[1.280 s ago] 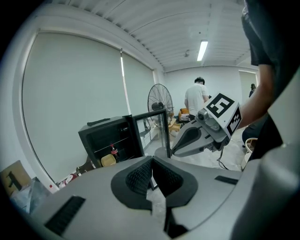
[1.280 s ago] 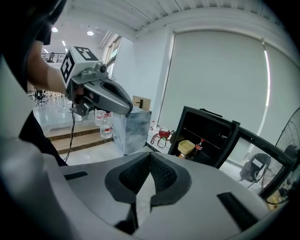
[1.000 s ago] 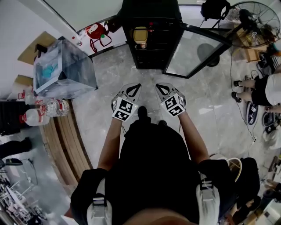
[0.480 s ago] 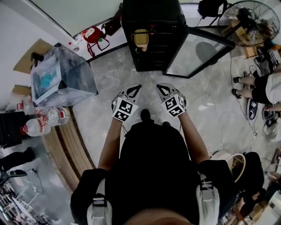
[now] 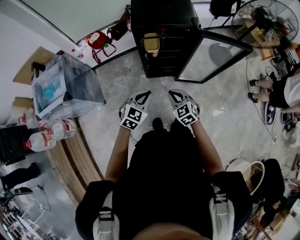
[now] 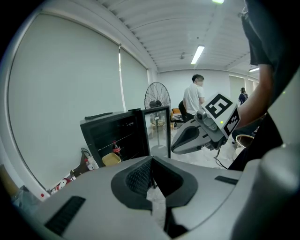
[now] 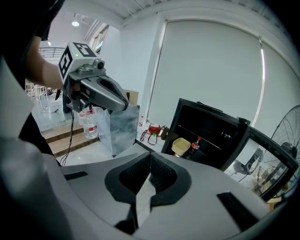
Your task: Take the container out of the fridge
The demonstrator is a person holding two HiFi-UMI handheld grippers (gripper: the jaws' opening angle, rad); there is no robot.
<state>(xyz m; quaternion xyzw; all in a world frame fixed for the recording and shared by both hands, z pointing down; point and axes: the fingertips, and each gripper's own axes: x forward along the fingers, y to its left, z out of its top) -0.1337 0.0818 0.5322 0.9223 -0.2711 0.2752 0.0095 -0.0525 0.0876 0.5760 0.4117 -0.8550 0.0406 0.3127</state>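
Container (image 5: pixel 150 42) still in fridge (image 5: pixel 161 58); left hand-held gripper (image 5: pixel 145 94), right hand-held gripper (image 5: pixel 172 93) unmoved.

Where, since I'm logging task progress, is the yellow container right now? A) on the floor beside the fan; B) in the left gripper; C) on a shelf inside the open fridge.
C: the yellow container sits inside the fridge, whose door is open; the left gripper and right gripper are shut and empty.

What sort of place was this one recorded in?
Likely an office or lab workroom: a small glass-door fridge stands open on the polished floor, a pedestal fan is nearby, and roller blinds cover big windows.
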